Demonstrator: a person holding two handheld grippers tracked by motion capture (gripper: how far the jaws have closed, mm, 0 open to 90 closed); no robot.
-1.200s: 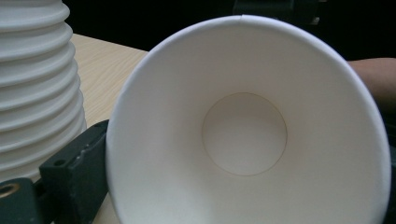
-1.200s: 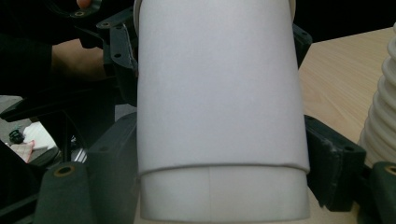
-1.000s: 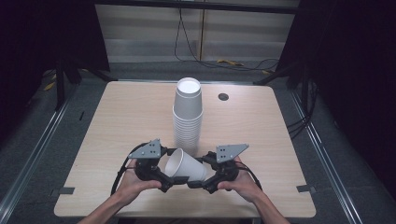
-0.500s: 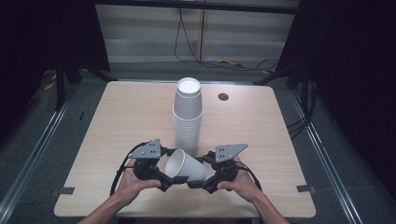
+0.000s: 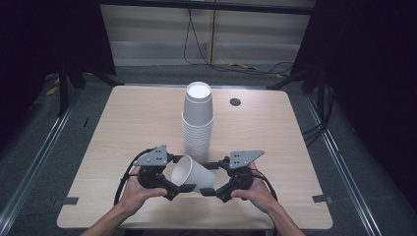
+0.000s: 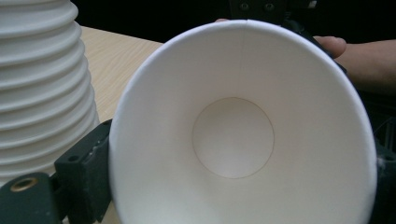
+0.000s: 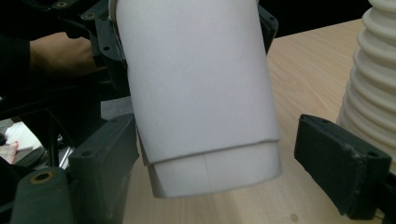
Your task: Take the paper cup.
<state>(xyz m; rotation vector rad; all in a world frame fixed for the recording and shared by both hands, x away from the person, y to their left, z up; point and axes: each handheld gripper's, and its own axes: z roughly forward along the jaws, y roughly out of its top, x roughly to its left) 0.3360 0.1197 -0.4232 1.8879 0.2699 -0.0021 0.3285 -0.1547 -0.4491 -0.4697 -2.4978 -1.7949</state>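
My left tool (image 5: 181, 188) is clamped on the rim end of a white paper cup (image 5: 193, 173); its jaws have just been closing, with the cup between them. In the left gripper view one black pad (image 6: 86, 163) sits against the outside of the rim at lower left, and the cup mouth faces straight into the camera, round base visible inside.

Cup lies on its side, held just above the tabletop (image 5: 123, 123), mouth toward my left hand (image 5: 135, 191), base toward my right hand (image 5: 253, 189). Near front edge of the tabletop, directly in front of the tall stack of paper cups (image 5: 197, 123), which stands upright mid-table.

My right tool (image 5: 209, 189) is at the base end. In the right gripper view its jaws straddle the narrow end of the cup: left pad (image 7: 109, 154) looks right against the cup wall, right pad (image 7: 341, 163) stands clear with a visible gap. So jaws parted, not pinching. There's a second edge line close to the base in that view; could be a nested cup, can't tell for sure.

The stack shows at the edge of both gripper views, ribbed rims piled one over another, close beside the tools but not touching the held cup as far as I can see. A small dark round hole (image 5: 235, 102) is set in the tabletop to the right of the stack, well apart from the tools.
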